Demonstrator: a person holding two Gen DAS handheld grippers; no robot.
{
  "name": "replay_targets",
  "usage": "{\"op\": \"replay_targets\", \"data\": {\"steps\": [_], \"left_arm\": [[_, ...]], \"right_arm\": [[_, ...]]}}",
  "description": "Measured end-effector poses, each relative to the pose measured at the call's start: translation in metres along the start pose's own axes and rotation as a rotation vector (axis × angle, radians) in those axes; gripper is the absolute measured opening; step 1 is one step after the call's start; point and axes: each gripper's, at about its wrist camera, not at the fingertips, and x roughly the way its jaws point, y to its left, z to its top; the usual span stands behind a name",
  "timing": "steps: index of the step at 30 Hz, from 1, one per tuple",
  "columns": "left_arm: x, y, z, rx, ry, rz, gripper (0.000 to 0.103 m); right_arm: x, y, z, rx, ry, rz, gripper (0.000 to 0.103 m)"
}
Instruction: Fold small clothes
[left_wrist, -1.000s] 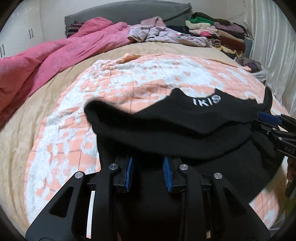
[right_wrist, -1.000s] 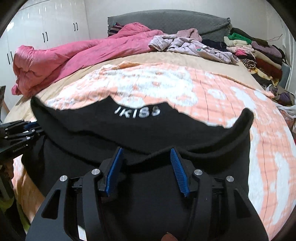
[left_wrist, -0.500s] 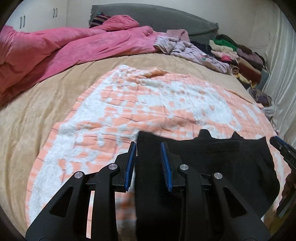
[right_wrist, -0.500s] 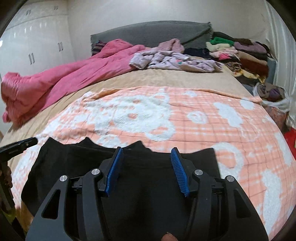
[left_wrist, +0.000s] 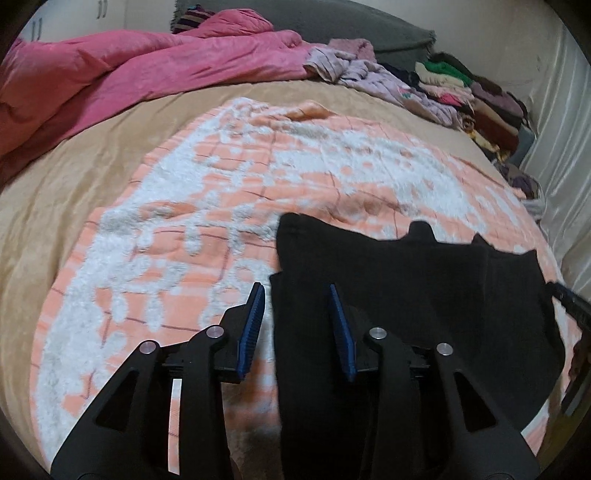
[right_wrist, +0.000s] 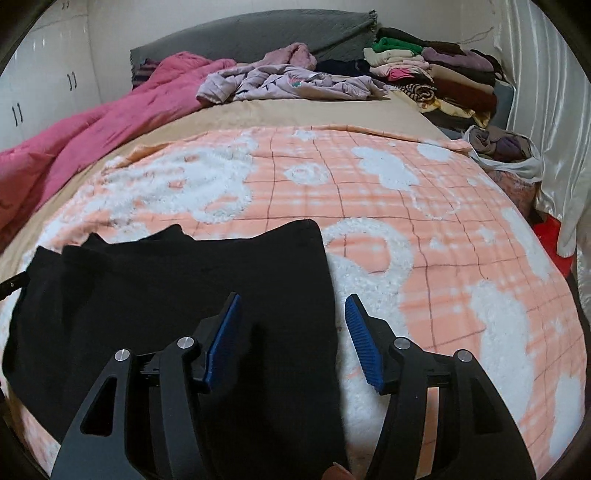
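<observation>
**Letting go of the black garment on the bed**

Lying flat on the orange-and-white blanket (right_wrist: 424, 229), the black garment (right_wrist: 177, 295) is folded over on itself, with two small tabs poking up along its far edge at about 12 o'clock in the left wrist view. It sits toward the near end of the bed (left_wrist: 74, 177).

The left hand-held gripper (left_wrist: 297, 325) hovers over the garment's left edge. Its jaws are opening; the blue pads stand apart, the right one over black cloth and the left one over blanket, and neither presses on the fabric. The cloth edge runs up between them, released.

The right hand-held gripper (right_wrist: 291, 332) hovers over the garment's right edge in mirror fashion. Its jaws are opening too, wider than the left pair, with the left pad above black cloth and the right pad above the blanket. Nothing is pinched.

Each gripper's tip shows in the other's view, at 3 o'clock from the left wrist and 9 o'clock from the right.

At 10 o'clock a pink duvet (left_wrist: 147, 62) lies bunched. At 12 o'clock crumpled lilac clothes (right_wrist: 288, 83) rest before the grey headboard (right_wrist: 258, 33). At 1 o'clock stands a stack of folded clothes (right_wrist: 432, 70).
</observation>
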Motion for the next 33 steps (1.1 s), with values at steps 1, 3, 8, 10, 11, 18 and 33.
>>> {"op": "replay_targets", "data": {"steps": [1,3,8,10,11,18,33], "left_arm": [[0.002,-0.002,-0.001,0.01,0.003,0.002,0.028],[0.007,-0.006,-0.004,0.027,0.007,0.005,0.028],[0.006,-0.017,-0.008,0.095,-0.006,0.041,0.016],[0.004,-0.018,-0.008,0.11,-0.011,0.038,0.005],[0.004,-0.018,-0.008,0.114,-0.013,0.037,0.004],[-0.026,-0.008,-0.001,0.063,-0.103,0.002,0.003],[0.006,0.009,-0.01,-0.024,-0.028,0.022,0.005]], "right_arm": [[0.003,0.0,0.001,-0.009,0.004,0.002,0.057],[0.011,0.001,0.005,-0.028,0.014,0.001,0.057],[0.037,0.002,0.014,-0.048,0.063,0.008,0.029],[0.041,0.004,0.013,-0.056,0.066,0.012,0.018],[0.04,0.004,0.013,-0.06,0.059,0.009,0.015],[0.004,-0.011,0.02,-0.002,-0.04,0.094,0.008],[0.045,-0.029,0.011,0.172,0.032,0.07,0.009]]}}
